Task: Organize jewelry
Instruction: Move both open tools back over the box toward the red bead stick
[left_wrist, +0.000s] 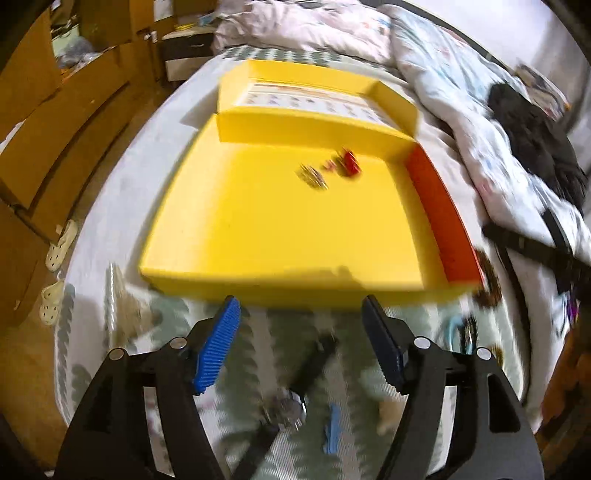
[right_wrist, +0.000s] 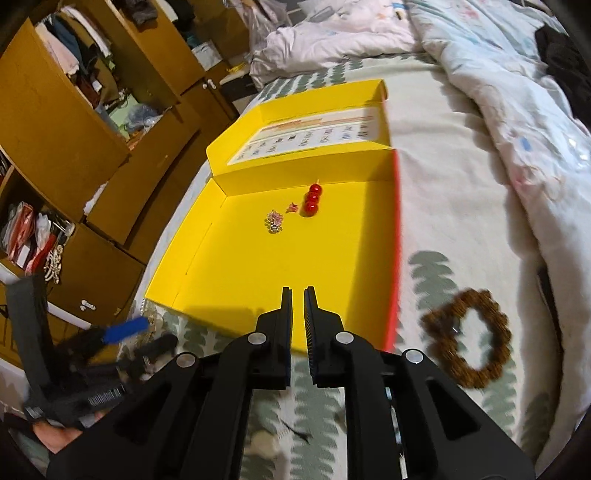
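An open yellow box (left_wrist: 258, 229) (right_wrist: 258, 266) lies on the bed. In it are a red bead piece (left_wrist: 349, 162) (right_wrist: 313, 199), a small pink piece (right_wrist: 292, 207) and a silvery trinket (left_wrist: 314, 177) (right_wrist: 275, 221). My left gripper (left_wrist: 301, 314) is open and empty, just short of the box's near wall, above a wristwatch (left_wrist: 288, 402) and a blue clip (left_wrist: 332, 428) on the sheet. My right gripper (right_wrist: 297, 291) is shut with nothing seen between the fingers, over the box's near edge. A brown bead bracelet (right_wrist: 469, 339) lies right of the box.
The box lid (right_wrist: 314, 136) stands open at the far side. A rumpled duvet (right_wrist: 498, 92) and dark clothing (left_wrist: 535, 140) lie to the right. Wooden wardrobes (right_wrist: 74, 122) stand left of the bed. Slippers (left_wrist: 59, 247) are on the floor.
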